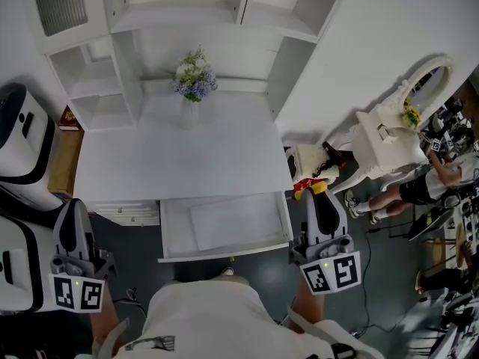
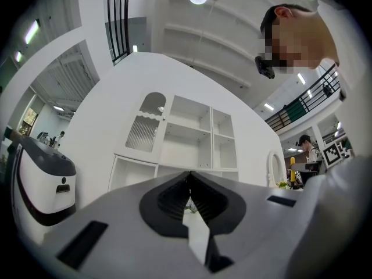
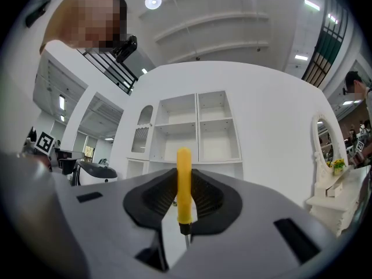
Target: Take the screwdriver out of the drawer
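Note:
The white drawer (image 1: 171,234) stands pulled out from under the desk (image 1: 179,155); only a pale liner shows inside it. The screwdriver (image 3: 183,173) has a yellow handle and stands upright between the pads of my right gripper (image 3: 183,201), which is shut on it. In the head view that gripper (image 1: 316,200) hangs just right of the drawer's right wall, and the yellow handle (image 1: 318,188) pokes out past its tip. My left gripper (image 1: 72,206) is left of the drawer, below the desk edge. Its jaws (image 2: 189,193) meet at the tip with nothing between them.
A vase of flowers (image 1: 194,77) stands at the back of the desk under white shelves (image 1: 179,13). A white rounded machine (image 1: 22,137) is at the left. A white ornate dressing table (image 1: 389,140), red and black items on the floor (image 1: 323,164) and people (image 1: 434,178) are at the right.

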### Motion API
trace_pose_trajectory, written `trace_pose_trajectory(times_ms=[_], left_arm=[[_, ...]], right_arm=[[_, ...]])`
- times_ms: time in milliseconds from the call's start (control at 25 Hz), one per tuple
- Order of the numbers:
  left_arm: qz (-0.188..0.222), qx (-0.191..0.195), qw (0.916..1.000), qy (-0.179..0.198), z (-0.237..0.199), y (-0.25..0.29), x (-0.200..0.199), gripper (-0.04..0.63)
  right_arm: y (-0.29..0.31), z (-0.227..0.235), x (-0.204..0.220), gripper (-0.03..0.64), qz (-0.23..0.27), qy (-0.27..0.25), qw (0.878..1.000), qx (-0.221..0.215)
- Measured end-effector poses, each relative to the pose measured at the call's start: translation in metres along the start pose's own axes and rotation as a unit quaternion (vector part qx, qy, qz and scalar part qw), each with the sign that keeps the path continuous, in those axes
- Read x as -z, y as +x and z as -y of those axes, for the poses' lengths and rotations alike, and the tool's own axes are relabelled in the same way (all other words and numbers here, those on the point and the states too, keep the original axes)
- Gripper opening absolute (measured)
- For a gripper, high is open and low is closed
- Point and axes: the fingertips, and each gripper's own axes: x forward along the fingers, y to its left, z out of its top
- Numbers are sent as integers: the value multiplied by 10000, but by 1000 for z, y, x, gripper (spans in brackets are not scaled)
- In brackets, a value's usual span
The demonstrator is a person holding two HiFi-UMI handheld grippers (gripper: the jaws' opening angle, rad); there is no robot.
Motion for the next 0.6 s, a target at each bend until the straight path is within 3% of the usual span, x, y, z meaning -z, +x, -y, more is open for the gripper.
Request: trace_pose_trajectory(times_ms=[600], left_arm=[[-52, 44, 9999, -131, 3, -9, 8, 15]], right_arm=[[-3, -12, 5, 81, -158, -197, 9996, -92]])
